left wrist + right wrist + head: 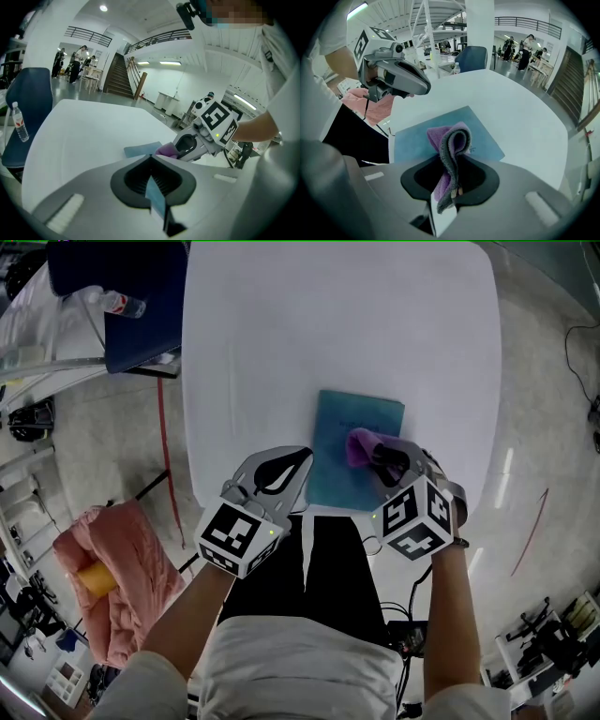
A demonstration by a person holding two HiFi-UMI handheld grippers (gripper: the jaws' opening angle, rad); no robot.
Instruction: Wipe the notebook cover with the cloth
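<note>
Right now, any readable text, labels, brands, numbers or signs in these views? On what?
No legible text anywhere.
Notebook: faint marks on the blue cover, too blurred to read.
Water bottle: red label, too small to read.
Marker cubes: square patterns only, no words.

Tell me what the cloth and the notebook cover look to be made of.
The cloth: soft purple fabric with a grey backing, probably microfibre; it folds limply and its edge looks fuzzy where the right gripper clamps it. The notebook cover: matte teal, likely card or paper-faced board; flat, no glare, though thin plastic can't be ruled out.
</note>
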